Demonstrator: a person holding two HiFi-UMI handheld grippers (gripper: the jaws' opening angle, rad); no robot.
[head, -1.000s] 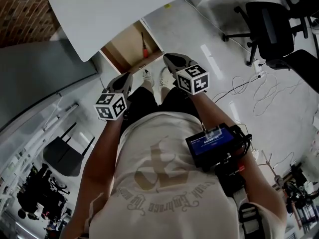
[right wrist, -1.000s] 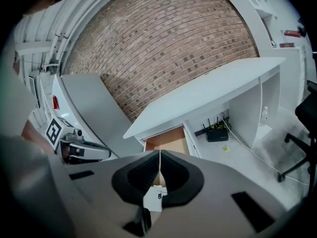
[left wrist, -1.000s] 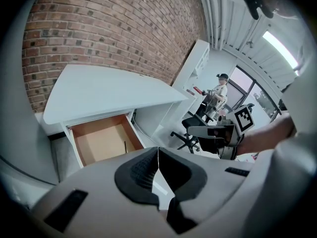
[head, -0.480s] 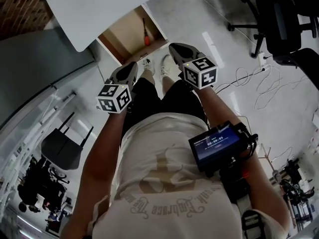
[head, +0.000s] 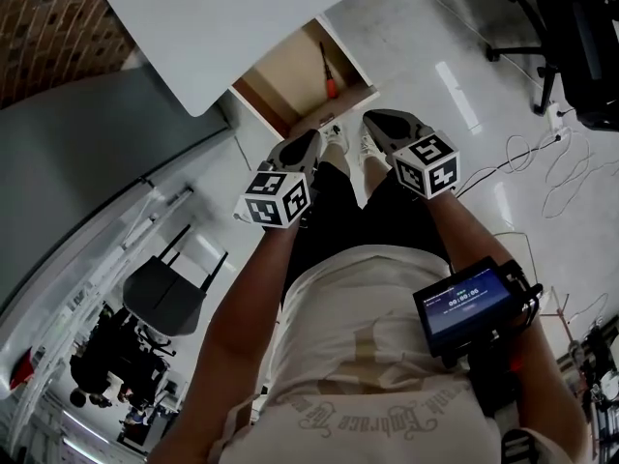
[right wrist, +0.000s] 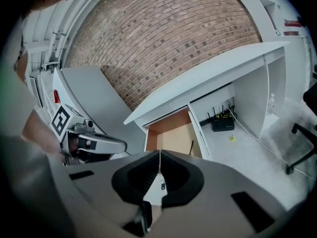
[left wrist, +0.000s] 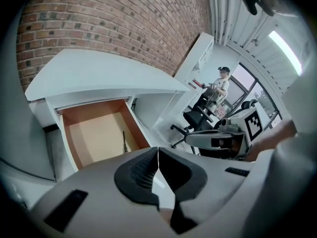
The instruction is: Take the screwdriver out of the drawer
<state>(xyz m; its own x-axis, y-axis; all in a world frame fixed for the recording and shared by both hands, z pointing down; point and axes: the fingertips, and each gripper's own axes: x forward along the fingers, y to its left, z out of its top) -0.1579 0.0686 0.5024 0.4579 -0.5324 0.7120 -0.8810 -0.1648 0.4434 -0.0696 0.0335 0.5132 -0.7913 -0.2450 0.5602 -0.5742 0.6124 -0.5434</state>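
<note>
Under the white desk, the wooden drawer [head: 290, 77] stands pulled open. A screwdriver [head: 328, 83] with a red handle and dark shaft lies along its right side. It shows too in the left gripper view [left wrist: 124, 140] and the right gripper view [right wrist: 191, 147]. My left gripper [head: 308, 143] hovers short of the drawer front, shut and empty [left wrist: 158, 155]. My right gripper [head: 374, 121] is held beside it, also shut with nothing between the pads [right wrist: 159, 158]. Both point down toward the drawer.
The white desk top [head: 222, 27] overhangs the drawer's back. A black office chair [head: 580, 37] and loose cables [head: 542, 162] are on the floor at right, another black chair [head: 169, 293] at left. A router [right wrist: 224, 123] sits under the desk. A screen unit [head: 469, 303] rides my right forearm.
Both grippers have sunk a little toward the open drawer, the right one also shifting sideways. Their jaws stay shut. The screwdriver has not moved.
</note>
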